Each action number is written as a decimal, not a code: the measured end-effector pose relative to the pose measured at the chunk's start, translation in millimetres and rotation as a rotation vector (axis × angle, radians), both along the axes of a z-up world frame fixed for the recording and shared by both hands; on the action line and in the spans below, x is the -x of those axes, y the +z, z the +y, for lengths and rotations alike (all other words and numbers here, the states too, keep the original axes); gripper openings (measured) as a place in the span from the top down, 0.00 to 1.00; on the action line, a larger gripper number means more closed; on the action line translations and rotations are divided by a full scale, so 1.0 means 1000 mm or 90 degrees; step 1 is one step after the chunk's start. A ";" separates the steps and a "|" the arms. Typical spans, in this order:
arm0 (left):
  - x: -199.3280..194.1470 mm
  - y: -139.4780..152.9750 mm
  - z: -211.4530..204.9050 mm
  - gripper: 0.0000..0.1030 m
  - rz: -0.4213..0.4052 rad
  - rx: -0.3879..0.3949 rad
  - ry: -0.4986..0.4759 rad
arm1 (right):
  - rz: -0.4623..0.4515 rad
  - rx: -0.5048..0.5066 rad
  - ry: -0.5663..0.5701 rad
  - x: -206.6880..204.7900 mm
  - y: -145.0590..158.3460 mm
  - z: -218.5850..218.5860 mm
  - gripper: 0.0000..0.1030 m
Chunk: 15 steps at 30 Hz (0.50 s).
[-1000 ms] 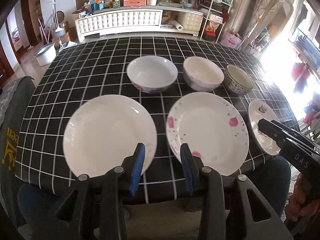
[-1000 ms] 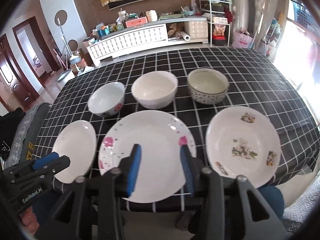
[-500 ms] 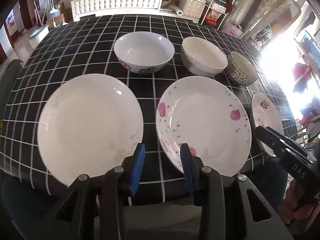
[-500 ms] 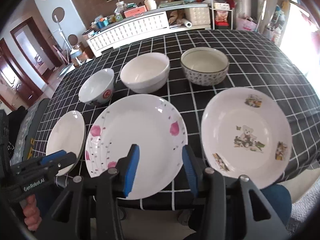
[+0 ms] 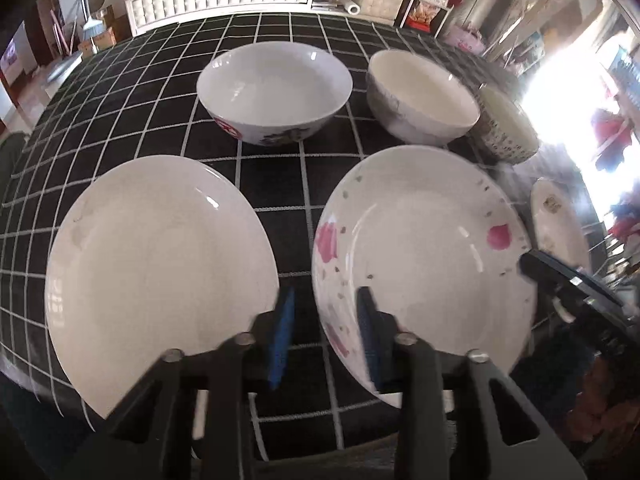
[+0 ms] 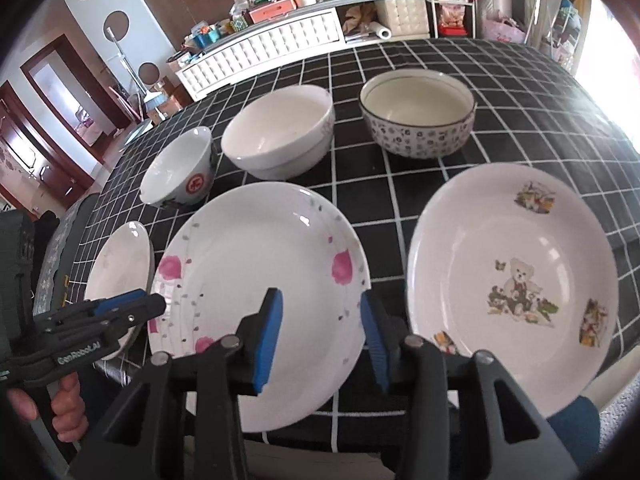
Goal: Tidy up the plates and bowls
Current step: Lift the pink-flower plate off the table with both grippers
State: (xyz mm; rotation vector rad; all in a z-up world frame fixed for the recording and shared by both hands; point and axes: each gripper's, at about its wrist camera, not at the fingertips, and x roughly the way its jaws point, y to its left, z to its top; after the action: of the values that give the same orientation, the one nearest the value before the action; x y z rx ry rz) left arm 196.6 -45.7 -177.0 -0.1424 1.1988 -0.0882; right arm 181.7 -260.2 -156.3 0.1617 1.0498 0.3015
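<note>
Both grippers were brought lower and closer to the near row of plates than a second earlier, so that the crockery filled more of each view. Jaws of the left gripper (image 5: 324, 316) were seen closing with nothing pinched, above the bare gap of checked tablecloth (image 5: 280, 184) between the plain white plate (image 5: 160, 264) and the pink-flowered plate (image 5: 424, 256). Jaws of the right gripper (image 6: 320, 320) were likewise closing on nothing; its blue pads were held over the near right edge of the pink-flowered plate, with the teddy-bear plate (image 6: 512, 272) just to the right. Three bowls were lined up behind the plates: the red-marked bowl (image 5: 276, 92), the white bowl (image 5: 420, 96) and the patterned bowl (image 6: 418, 114). A white sideboard (image 6: 260, 44) was visible beyond the table.
</note>
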 end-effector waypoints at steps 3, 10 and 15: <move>-0.003 -0.006 -0.003 0.79 0.006 0.008 -0.015 | 0.004 0.009 -0.001 -0.004 -0.003 0.001 0.66; -0.009 -0.015 -0.003 0.85 0.024 0.013 -0.016 | 0.016 0.004 0.001 -0.011 -0.011 0.000 0.75; -0.011 -0.017 -0.001 0.86 0.027 0.022 0.000 | 0.025 0.001 0.005 -0.013 -0.015 -0.001 0.87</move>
State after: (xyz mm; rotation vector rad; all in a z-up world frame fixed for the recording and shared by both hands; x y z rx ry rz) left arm 207.3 -47.1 -194.1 -0.1752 1.2394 -0.1068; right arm 194.7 -260.7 -171.6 0.1625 1.0893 0.3062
